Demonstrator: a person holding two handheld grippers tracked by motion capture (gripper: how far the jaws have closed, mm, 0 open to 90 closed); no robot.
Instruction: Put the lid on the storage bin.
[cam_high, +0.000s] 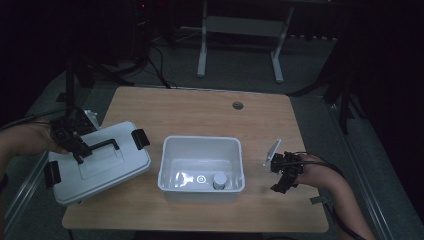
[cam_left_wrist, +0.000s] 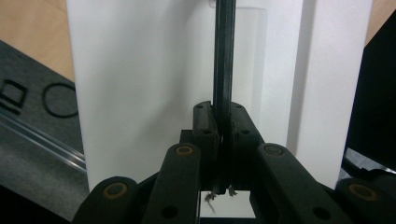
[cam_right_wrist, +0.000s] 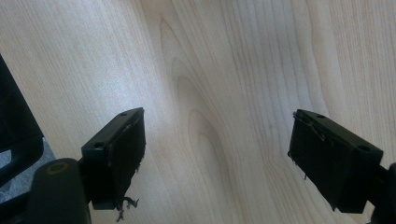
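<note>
Dim room w/ dark floor and metal stands behind; pale wood-grain tabletop (cam_high: 210, 112), rounded corners, one round grommet hole (cam_high: 237, 105) near the far edge. One white plastic lid (cam_high: 97, 162), rectangular, smooth, w/ two black side latches and one thin black handle (cam_high: 102, 146), sits tilted at the tabletop's left. Left gripper (cam_high: 80, 152) has its fingers (cam_left_wrist: 205, 128) clenched on that handle; left gripper view shows the bar pinched edge-on against white plastic. One open white bin (cam_high: 201, 169) mid-tabletop, glossy inside, one small grey cylinder (cam_high: 219, 180) in it. Right gripper (cam_high: 281, 182), right of bin, fingers (cam_right_wrist: 119, 149) spread apart over bare wood, holding nothing.
</note>
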